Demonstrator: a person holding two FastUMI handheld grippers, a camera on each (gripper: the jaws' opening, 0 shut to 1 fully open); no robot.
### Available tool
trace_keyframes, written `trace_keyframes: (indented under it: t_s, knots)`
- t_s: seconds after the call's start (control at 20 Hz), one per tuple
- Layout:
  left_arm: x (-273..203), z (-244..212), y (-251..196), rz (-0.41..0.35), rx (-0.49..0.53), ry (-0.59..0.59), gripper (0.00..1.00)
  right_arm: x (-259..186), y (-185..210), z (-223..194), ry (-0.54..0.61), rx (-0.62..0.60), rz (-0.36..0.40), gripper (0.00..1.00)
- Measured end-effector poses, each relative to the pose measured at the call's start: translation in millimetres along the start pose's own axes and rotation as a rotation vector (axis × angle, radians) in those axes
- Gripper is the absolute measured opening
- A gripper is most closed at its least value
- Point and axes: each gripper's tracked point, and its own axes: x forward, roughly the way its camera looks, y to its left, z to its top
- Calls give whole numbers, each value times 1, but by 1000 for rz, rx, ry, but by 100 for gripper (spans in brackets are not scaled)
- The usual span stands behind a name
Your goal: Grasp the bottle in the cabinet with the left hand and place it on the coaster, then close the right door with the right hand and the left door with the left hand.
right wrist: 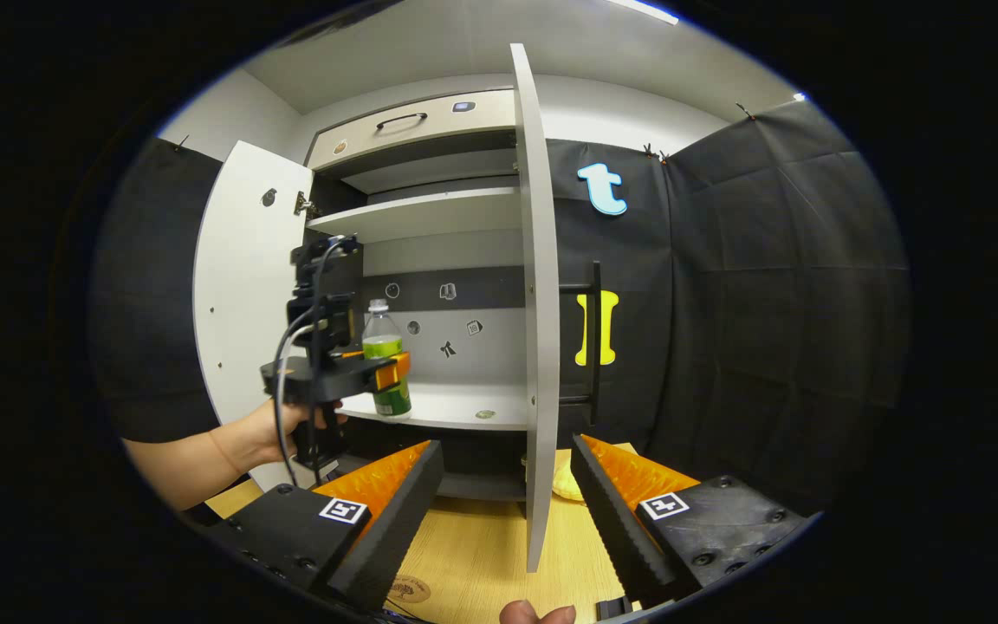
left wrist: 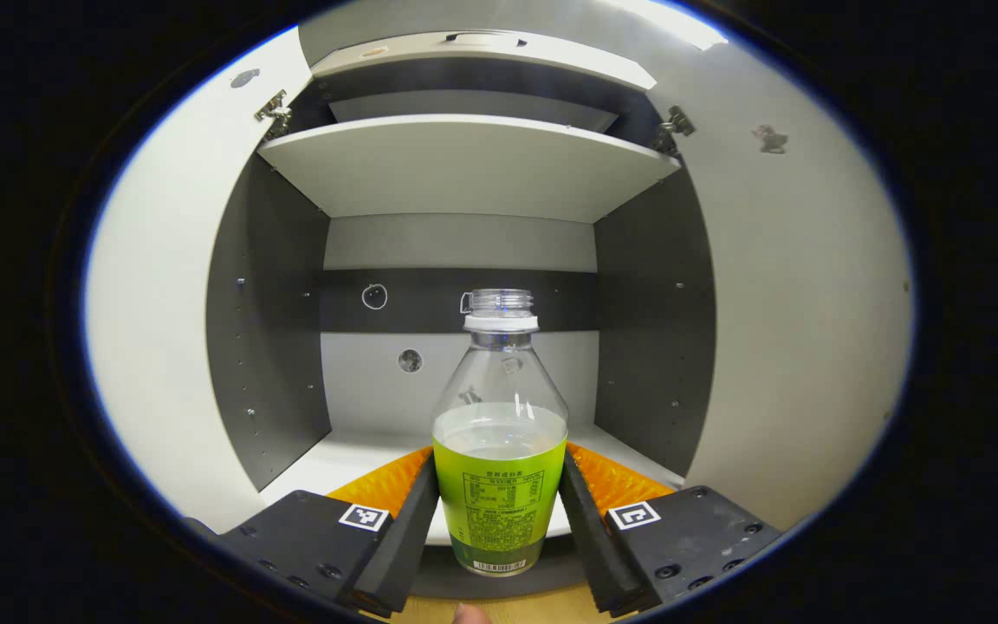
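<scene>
A clear bottle (left wrist: pixel 499 485) with a green label and a white neck ring, without a cap, stands upright at the front of the cabinet's lower shelf (left wrist: pixel 352 455). My left gripper (left wrist: pixel 499 464) is shut on it, both fingers pressing the label's sides. In the right gripper view a hand holds that left gripper (right wrist: pixel 378 373) on the bottle (right wrist: pixel 385 347). My right gripper (right wrist: pixel 506 446) is open above the table, with the right door's edge (right wrist: pixel 534 303) standing between its fingers. The left door (right wrist: pixel 248 277) is swung wide open. A round tan coaster (right wrist: pixel 408 589) lies on the wooden table (right wrist: pixel 473 537).
An upper shelf (left wrist: pixel 464 165) spans the cabinet above the bottle, and a drawer with a handle (right wrist: pixel 404 121) sits on top. Both open doors (left wrist: pixel 152 329) flank the left gripper. A pale yellow item (right wrist: pixel 564 484) lies on the table behind the right door. Black cloth walls enclose the booth.
</scene>
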Motion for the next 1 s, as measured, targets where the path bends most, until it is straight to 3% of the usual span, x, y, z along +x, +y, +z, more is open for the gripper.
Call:
trace_keyframes:
  t_s: [0.5, 1.0]
  knots:
    - [-135, -90, -13, -16, -79, -41, 77, -14, 21, 26, -118, -36, 2, 98]
    - [-201, -235, -45, -76, -74, 64, 77, -3, 31, 43, -182, -33, 7, 98]
